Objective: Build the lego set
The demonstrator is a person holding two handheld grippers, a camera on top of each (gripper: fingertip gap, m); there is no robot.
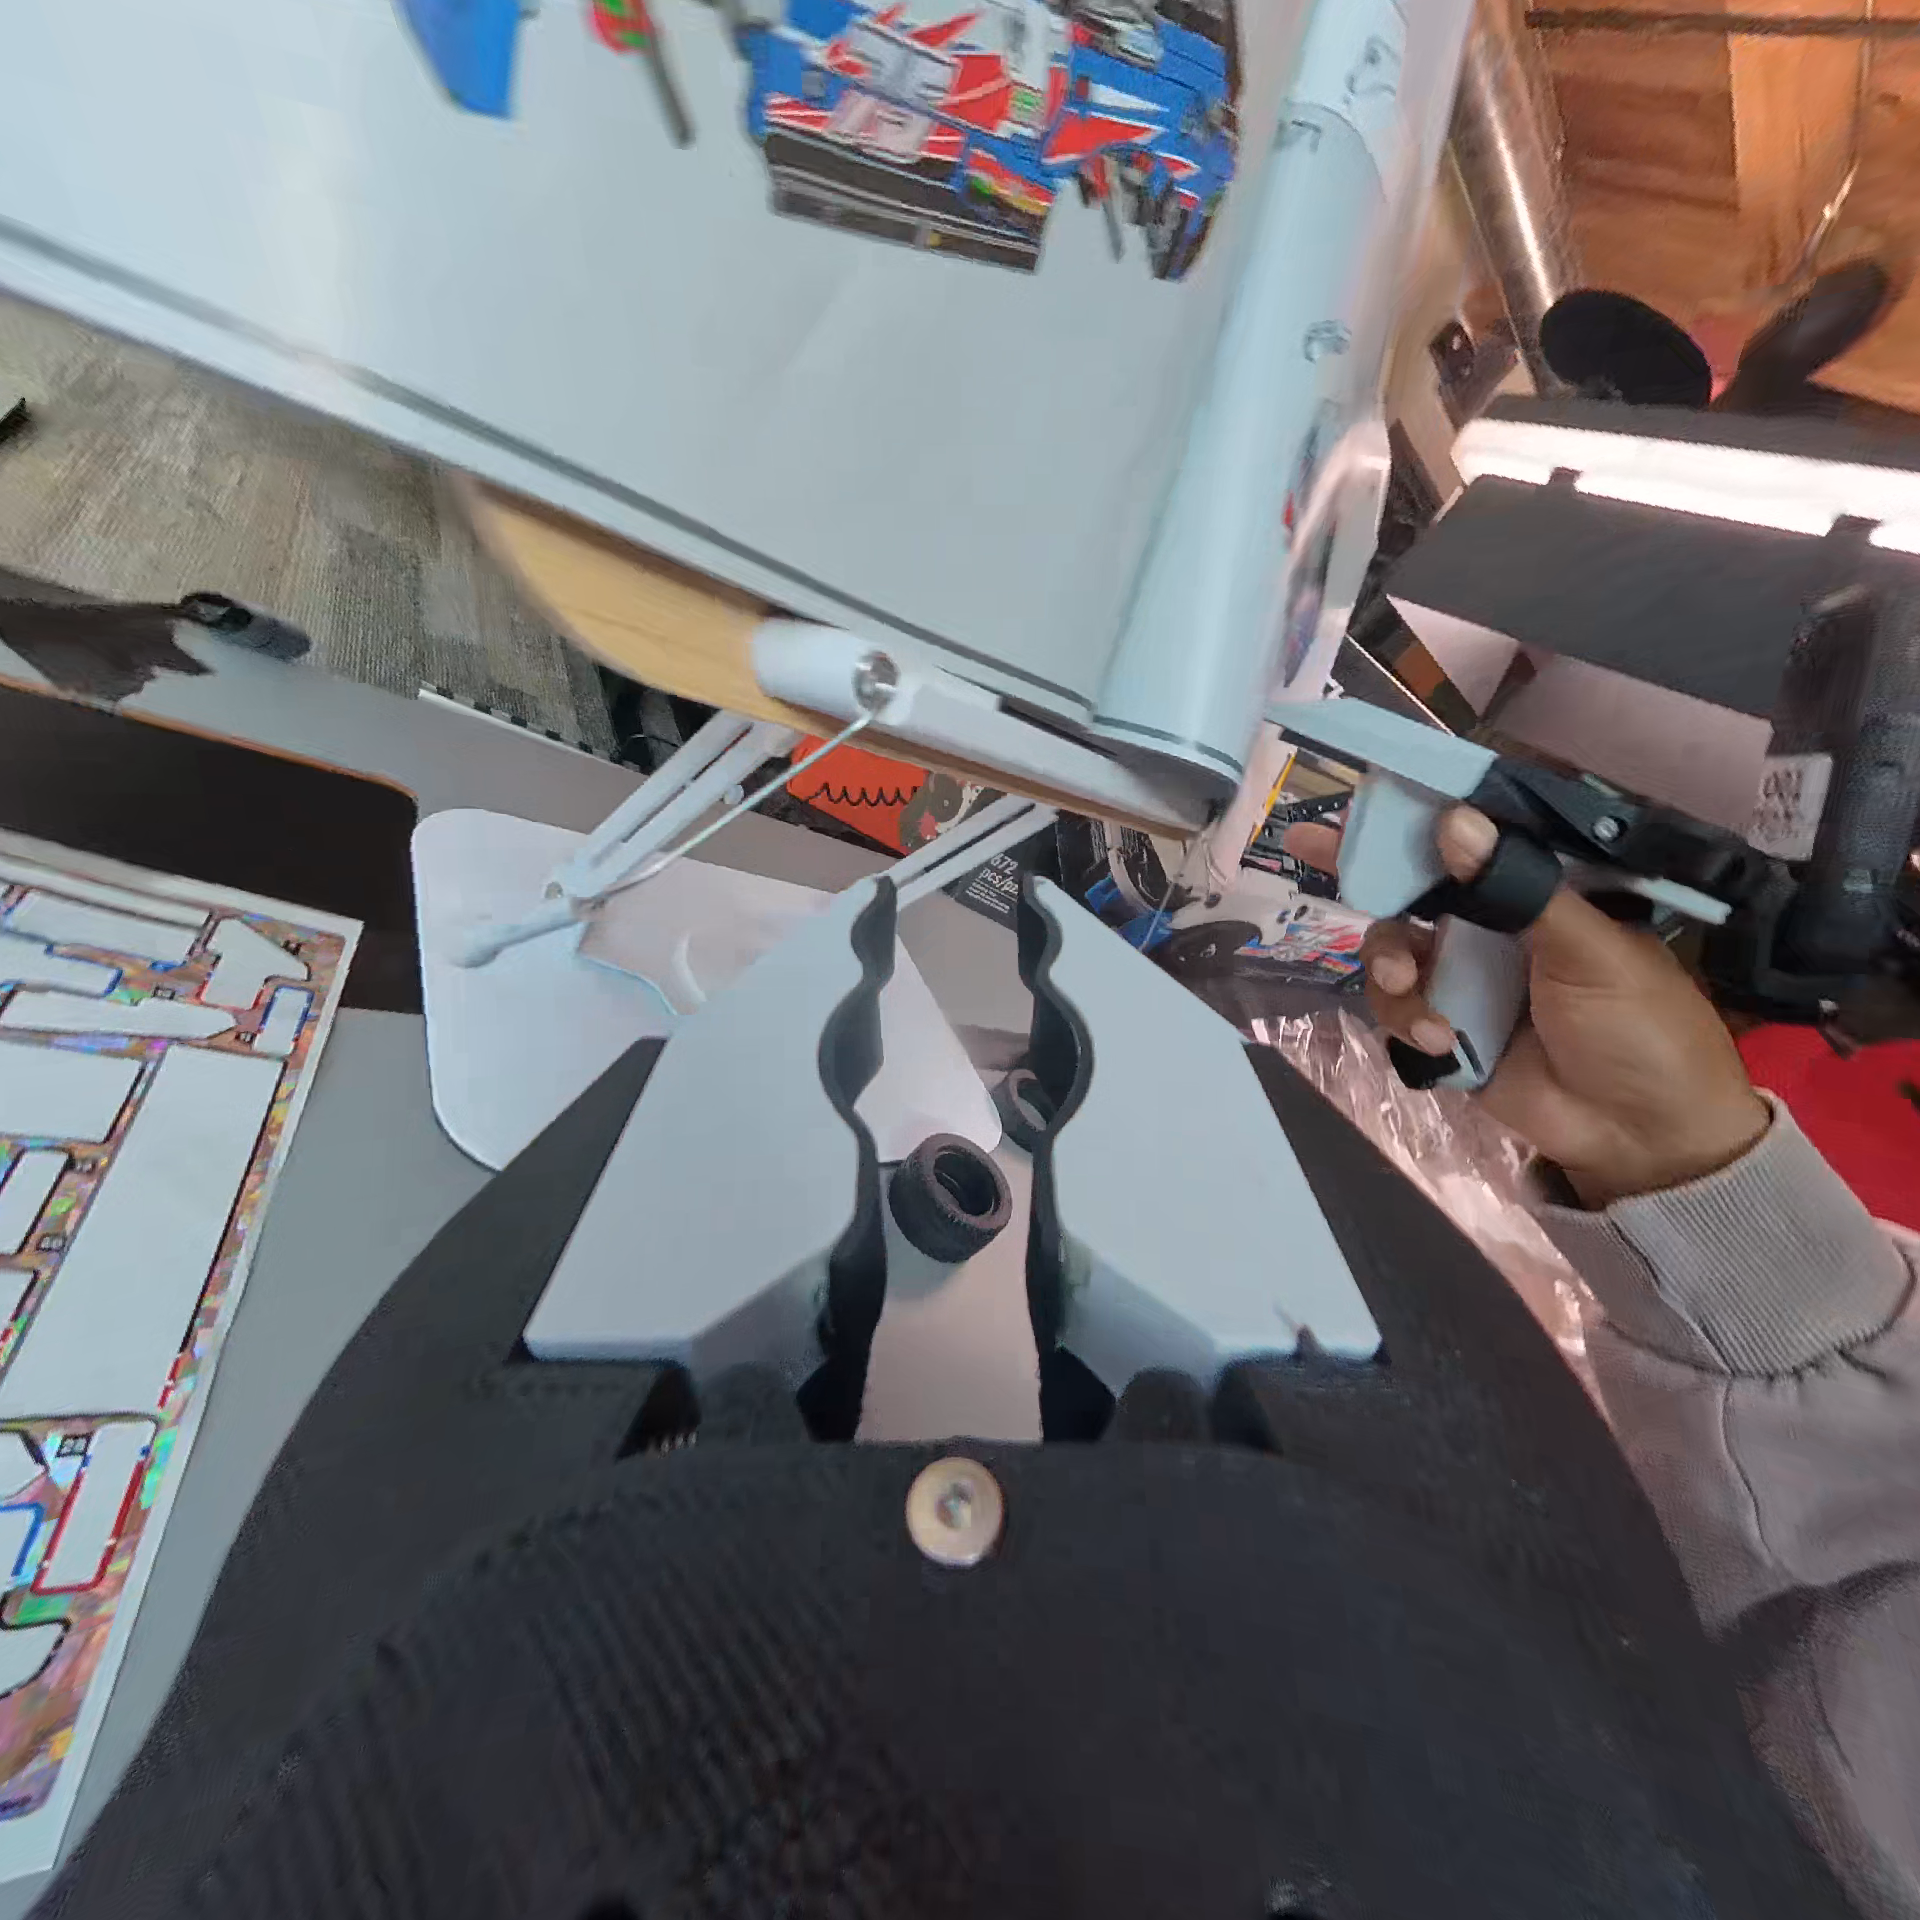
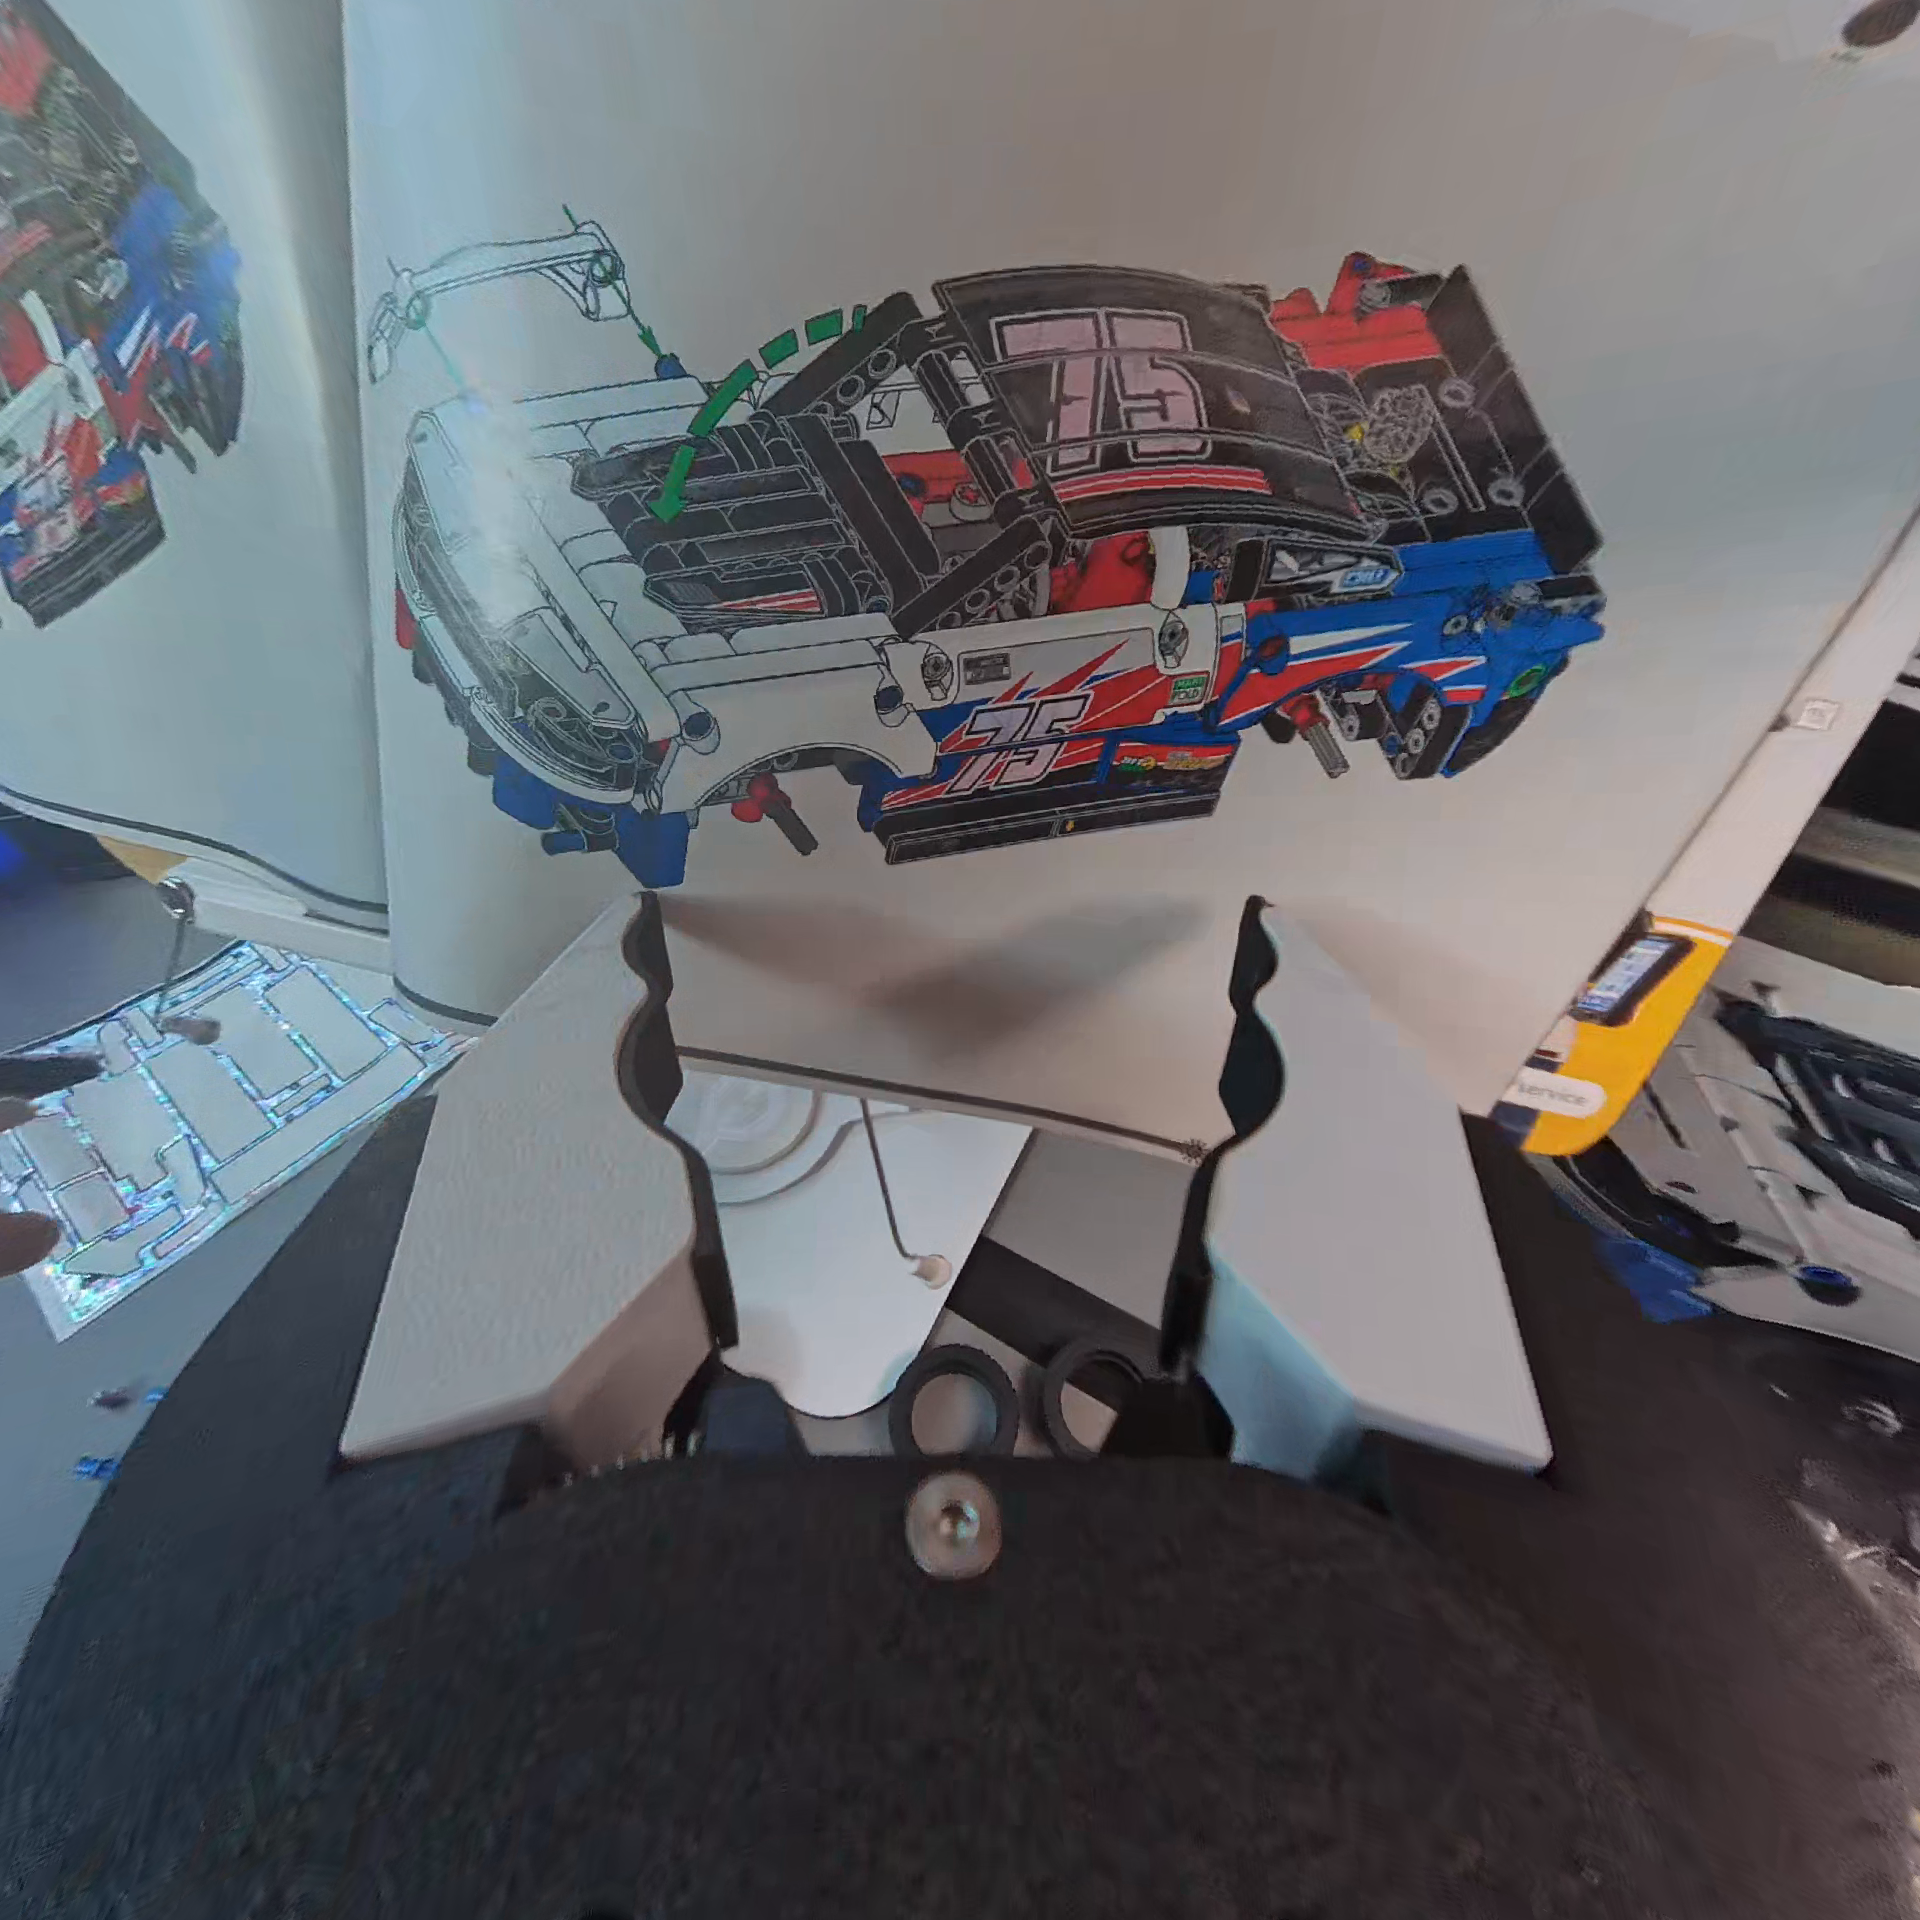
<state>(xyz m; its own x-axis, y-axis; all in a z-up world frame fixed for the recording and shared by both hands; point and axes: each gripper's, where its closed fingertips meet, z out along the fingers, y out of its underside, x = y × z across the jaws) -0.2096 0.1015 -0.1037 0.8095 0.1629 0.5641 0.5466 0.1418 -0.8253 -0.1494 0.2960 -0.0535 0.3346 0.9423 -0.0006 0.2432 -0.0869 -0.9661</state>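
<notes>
Instruction booklet (image 1: pixel 727 343) w/ its car drawing is motion-blurred & cut off at top edge in left wrist view. Second tyre (image 1: pixel 1023 1103) half hidden behind a left gripper finger. Lego car (image 2: pixel 1787 1174) smeared, cut off at right edge in right wrist view; sticker sheet (image 1: pixel 125 1195) cropped at left.

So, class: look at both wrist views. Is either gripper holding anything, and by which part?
Neither. The left gripper is open over a loose black tyre; the right gripper is open before the instruction booklet.
</notes>
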